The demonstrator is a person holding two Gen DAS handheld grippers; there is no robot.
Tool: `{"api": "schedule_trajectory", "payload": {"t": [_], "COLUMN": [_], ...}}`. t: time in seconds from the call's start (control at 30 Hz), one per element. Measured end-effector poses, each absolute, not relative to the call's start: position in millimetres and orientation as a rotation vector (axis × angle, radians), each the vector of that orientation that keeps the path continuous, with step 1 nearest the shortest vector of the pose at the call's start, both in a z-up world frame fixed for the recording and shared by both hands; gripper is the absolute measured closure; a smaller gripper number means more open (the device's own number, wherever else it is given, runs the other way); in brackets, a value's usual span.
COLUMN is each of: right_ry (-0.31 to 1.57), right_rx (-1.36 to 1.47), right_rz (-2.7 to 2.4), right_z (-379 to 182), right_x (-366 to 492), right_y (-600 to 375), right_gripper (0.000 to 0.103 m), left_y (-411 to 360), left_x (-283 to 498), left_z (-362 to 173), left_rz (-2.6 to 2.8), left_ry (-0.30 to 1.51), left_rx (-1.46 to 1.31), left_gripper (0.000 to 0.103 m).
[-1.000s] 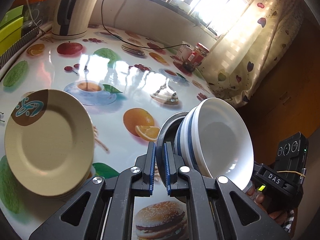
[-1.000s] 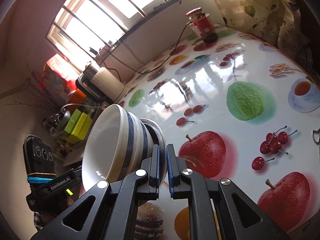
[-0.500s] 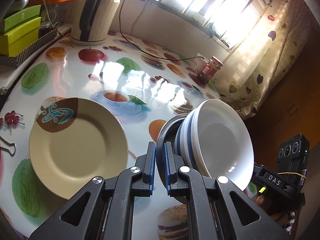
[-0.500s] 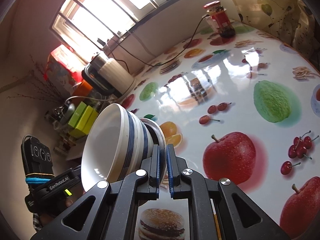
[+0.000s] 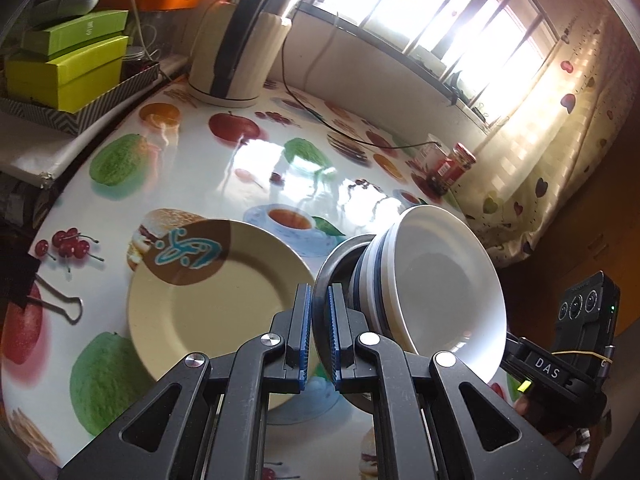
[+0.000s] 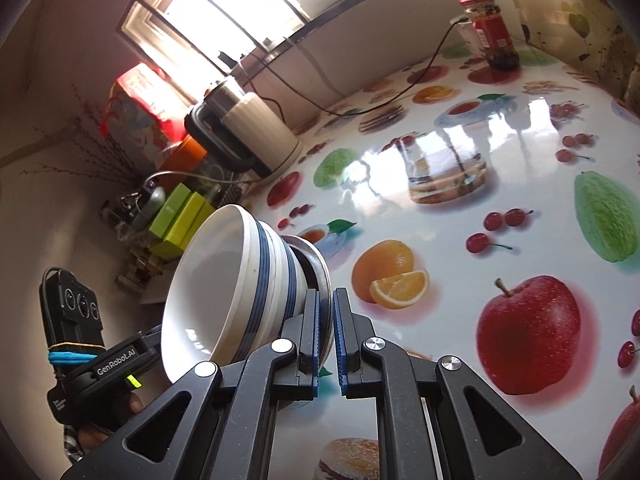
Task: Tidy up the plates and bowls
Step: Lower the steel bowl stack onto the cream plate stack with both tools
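Both grippers hold one stack above the table: a steel dish (image 5: 340, 254) with white blue-striped bowls (image 5: 440, 284) nested in it. My left gripper (image 5: 319, 312) is shut on the steel dish's rim. My right gripper (image 6: 327, 316) is shut on the same steel dish's rim (image 6: 320, 264) from the opposite side, with the bowls (image 6: 232, 280) to its left. A cream plate (image 5: 216, 304) with a brown patch and blue motif lies on the table, just left of the stack.
The table (image 5: 180, 184) has a glossy fruit-print cover. An electric kettle (image 5: 236, 44) with a cord stands at the back. Green boxes (image 5: 68, 64) sit in a tray at the far left. A red-lidded jar (image 6: 492, 32) stands by the curtain. A binder clip (image 5: 56, 304) lies at the table's left edge.
Both grippers have carried the bowl stack up and back from the table. The cream plate now sits nearer the middle of the left view, close under the stack.
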State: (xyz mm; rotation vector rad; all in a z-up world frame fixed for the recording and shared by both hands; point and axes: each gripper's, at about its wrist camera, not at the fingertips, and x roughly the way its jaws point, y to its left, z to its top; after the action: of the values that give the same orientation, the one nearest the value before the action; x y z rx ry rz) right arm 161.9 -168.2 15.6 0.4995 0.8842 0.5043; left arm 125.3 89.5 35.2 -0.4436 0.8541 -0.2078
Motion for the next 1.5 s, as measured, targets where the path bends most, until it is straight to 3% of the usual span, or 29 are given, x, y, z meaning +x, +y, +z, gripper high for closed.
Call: {"api": "schedule_trajectory", "payload": {"t": [0.2, 0.27, 1.5], "right_ry": [0.901, 0.910, 0.978], "right_rx": [0.485, 0.480, 0.492], "right_rz": [0.530, 0.542, 0.604], "right_z": [13, 12, -11], "right_x": [170, 173, 203], "right_y": [-149, -141, -75], "right_gripper": [0.094, 0.094, 0.094], "left_y": [108, 116, 179], "left_x": [126, 125, 118], "left_z": [33, 35, 19], "left_rz": [-0.169, -0.162, -0.026], "left_ry": [0.852, 0.840, 0.826], "left_rx": [-0.452, -0.461, -0.568], "left_gripper": [0.096, 0.103, 0.103]}}
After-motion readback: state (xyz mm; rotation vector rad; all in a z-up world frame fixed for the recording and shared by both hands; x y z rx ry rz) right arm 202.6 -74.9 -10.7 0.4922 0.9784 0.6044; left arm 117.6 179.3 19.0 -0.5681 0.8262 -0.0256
